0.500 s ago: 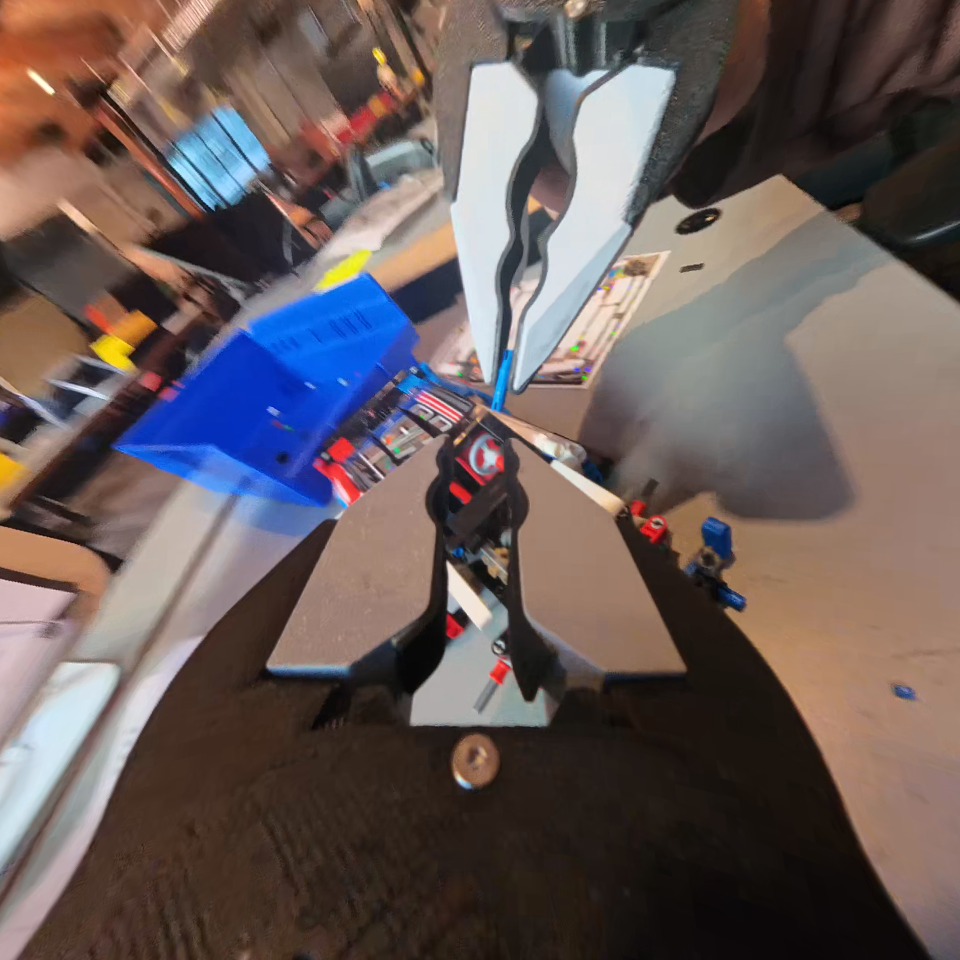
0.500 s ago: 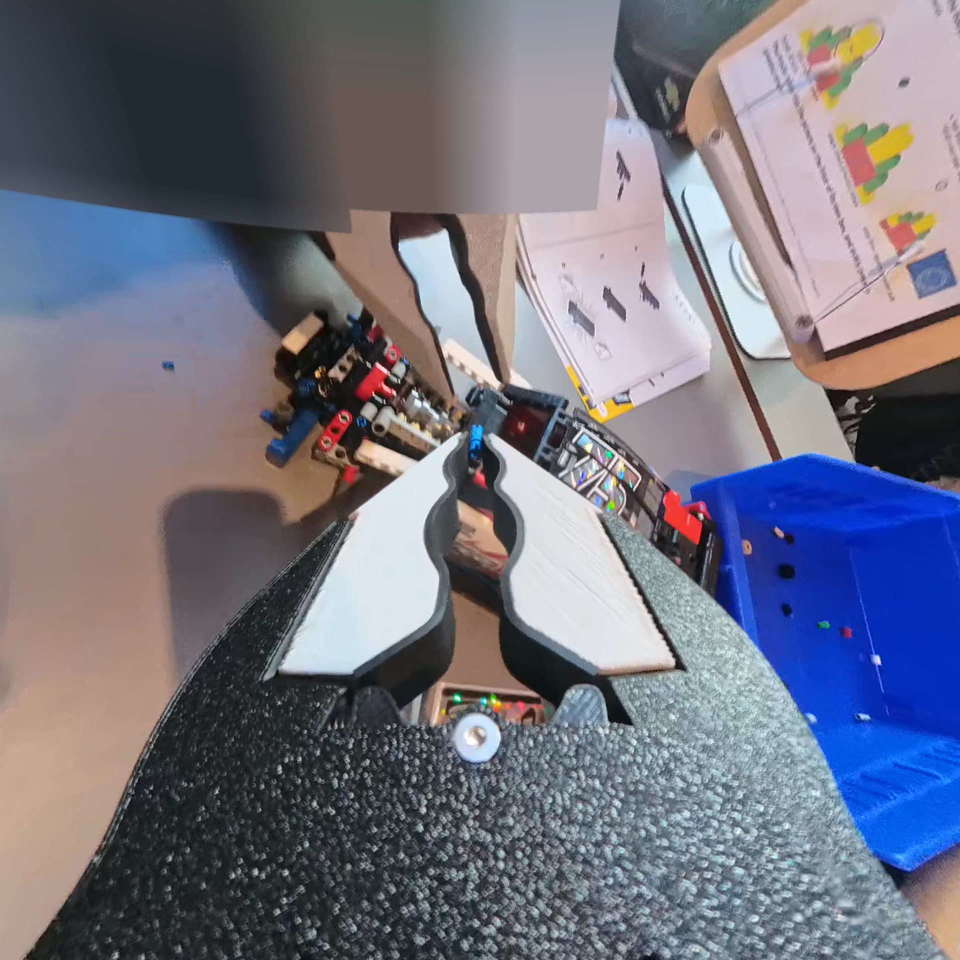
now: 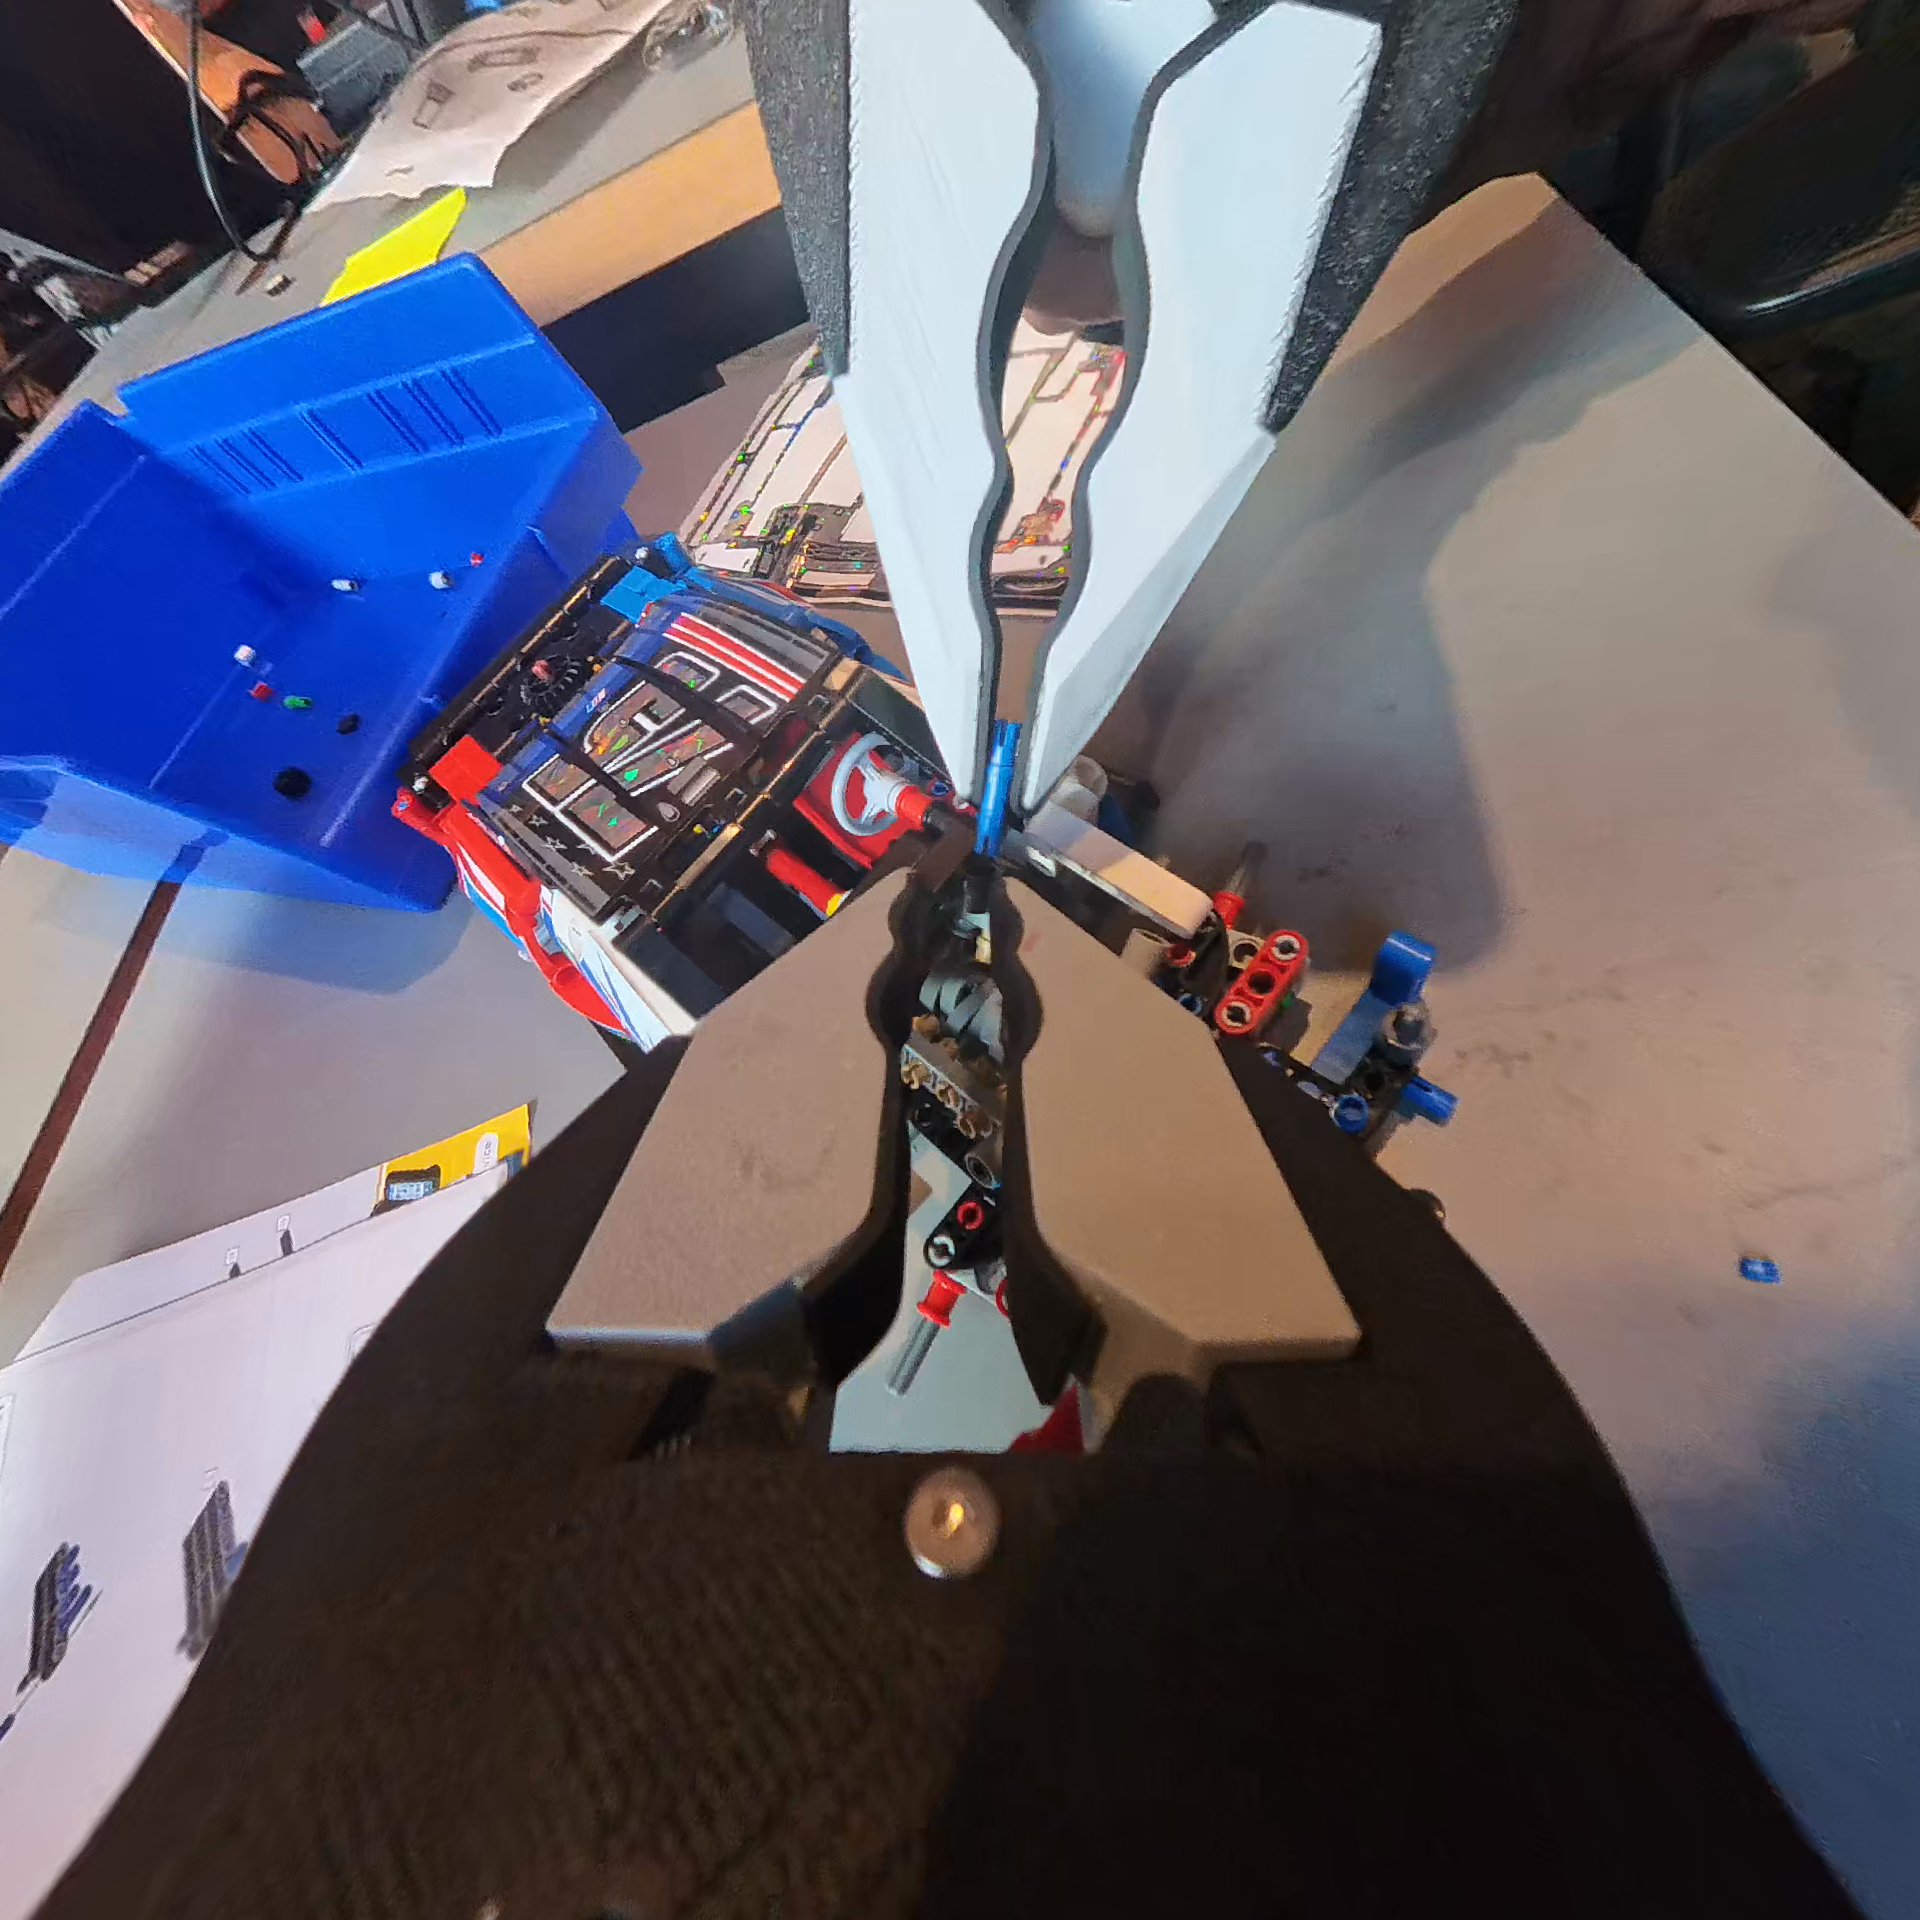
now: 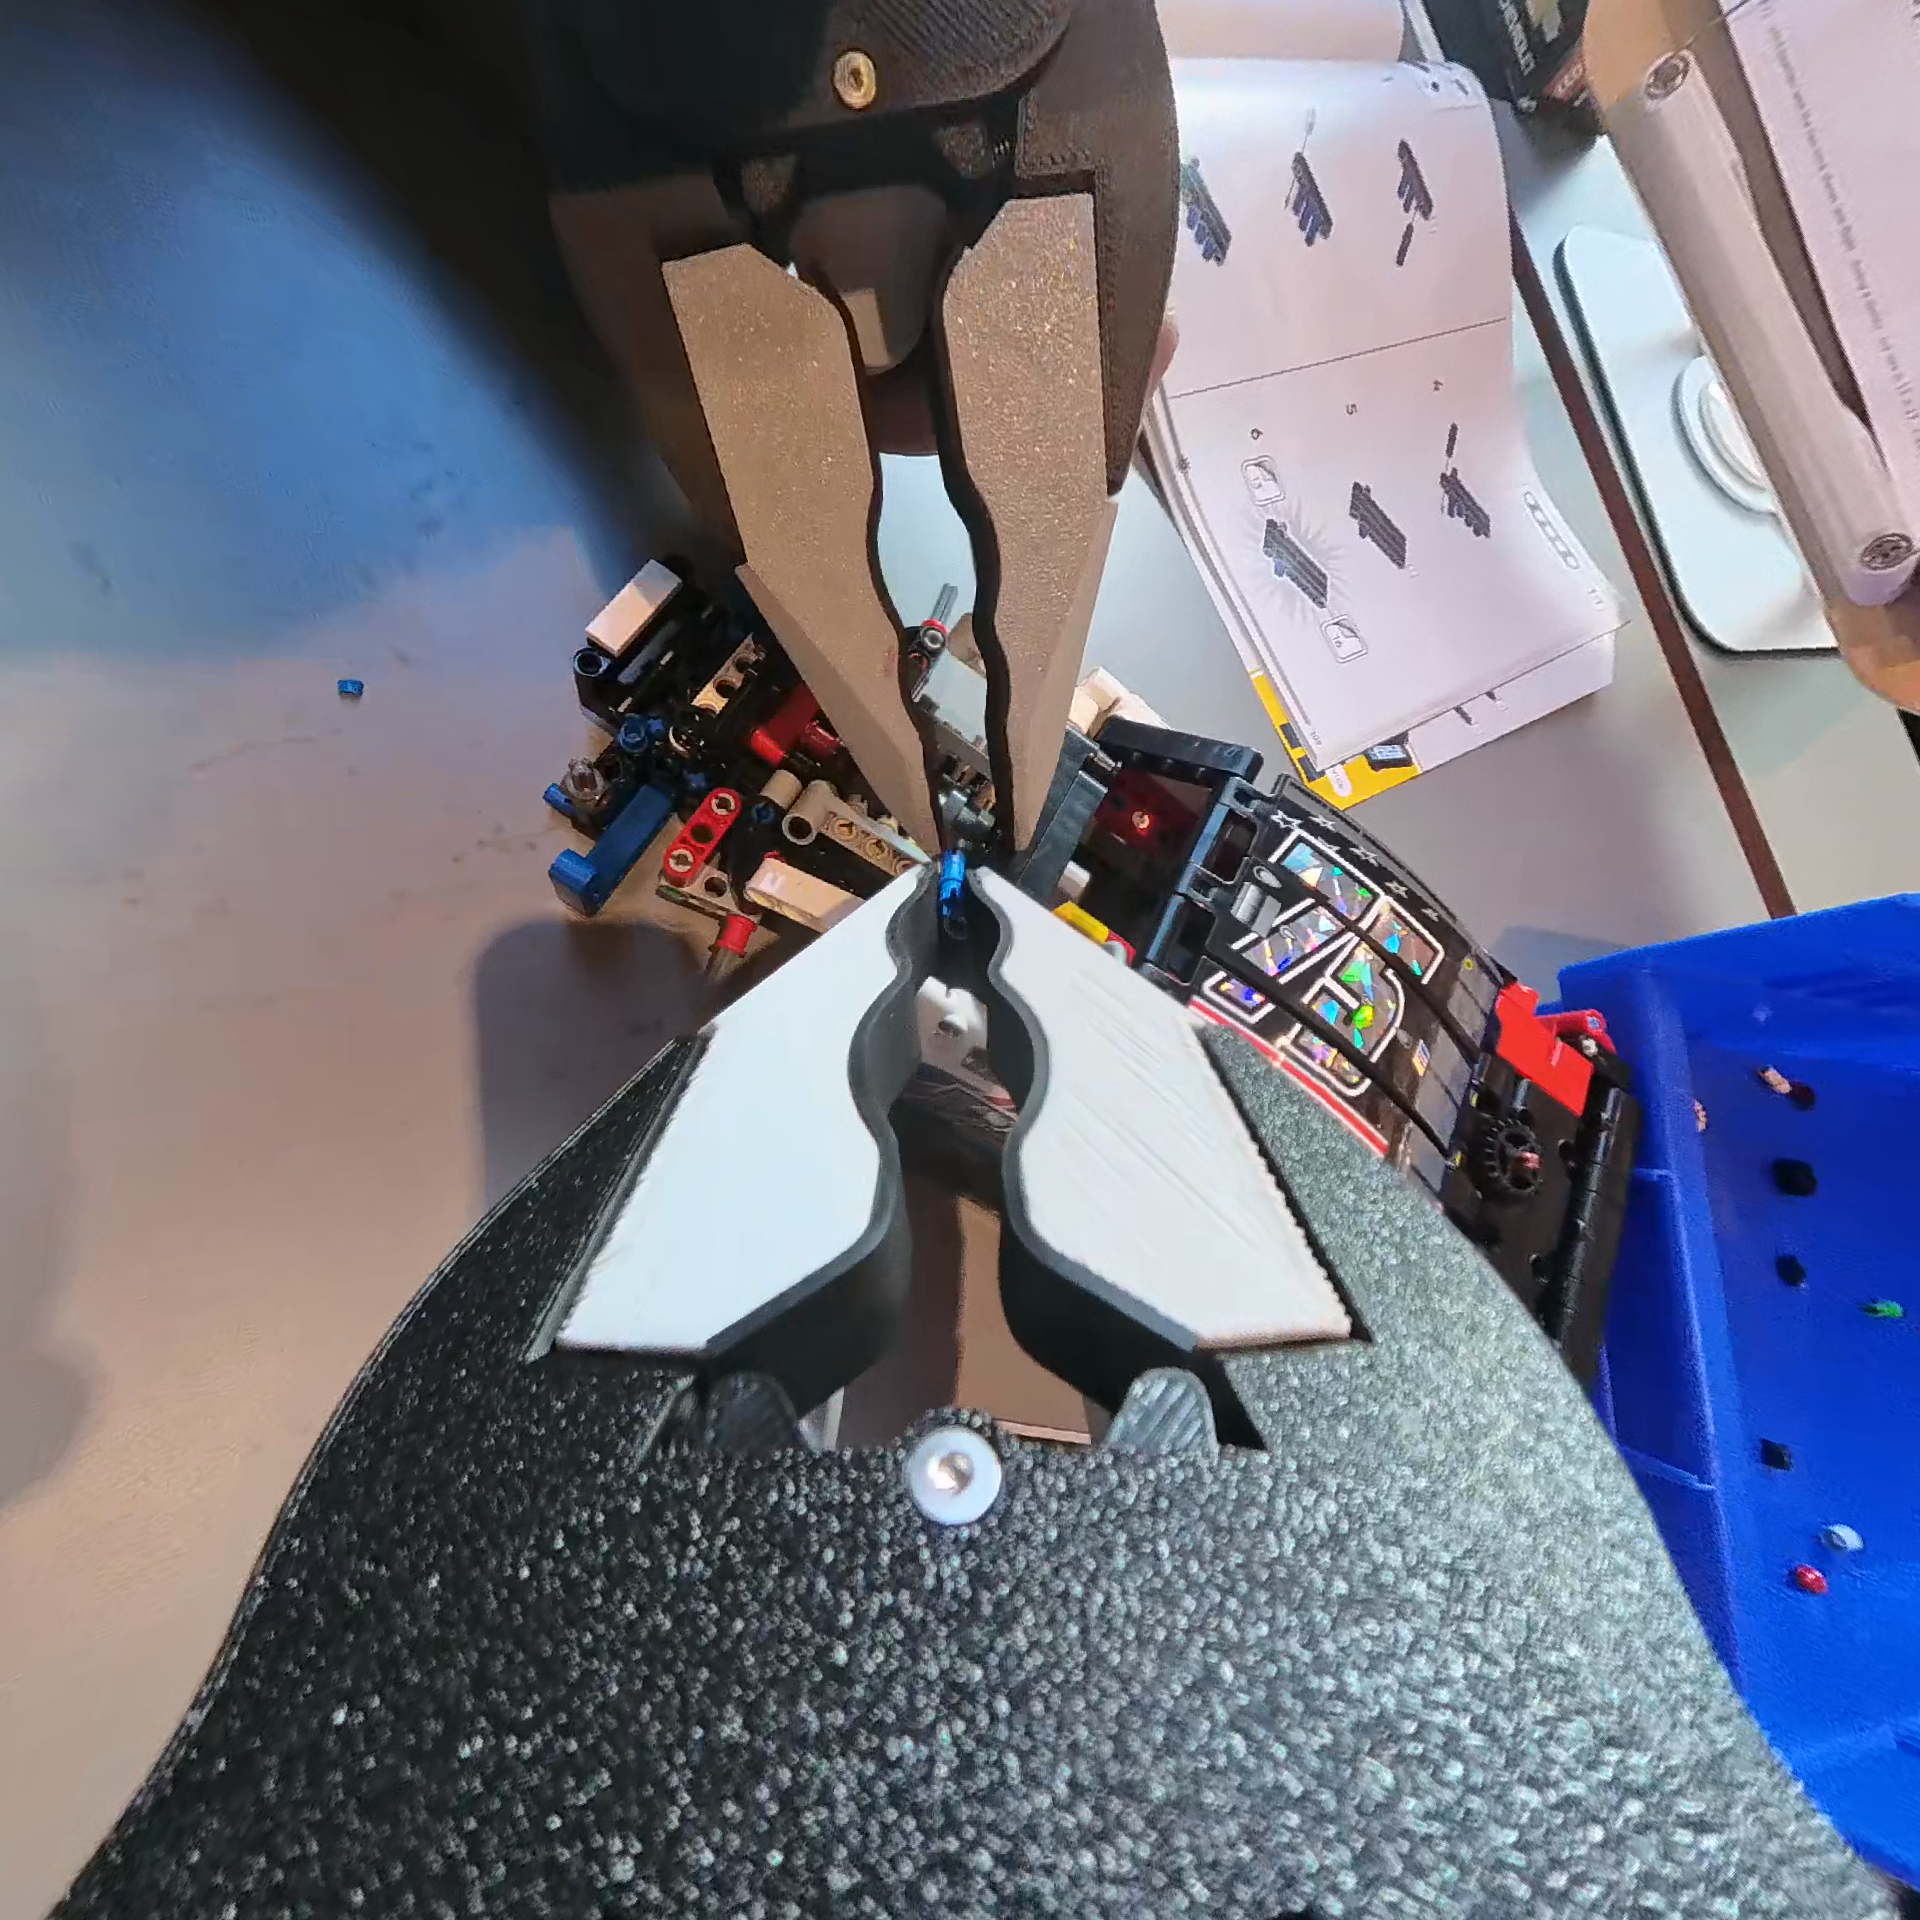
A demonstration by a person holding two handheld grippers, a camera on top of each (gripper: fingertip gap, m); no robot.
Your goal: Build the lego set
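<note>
My two wrist cameras faced each other closely over the grey table; both shared the black sticker-covered lego car and the blue plastic bin beside it.

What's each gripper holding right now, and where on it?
Right gripper: blue pin, pinched along its shaft at the fingertips. Left gripper: closed on the lego model's frame.
</note>
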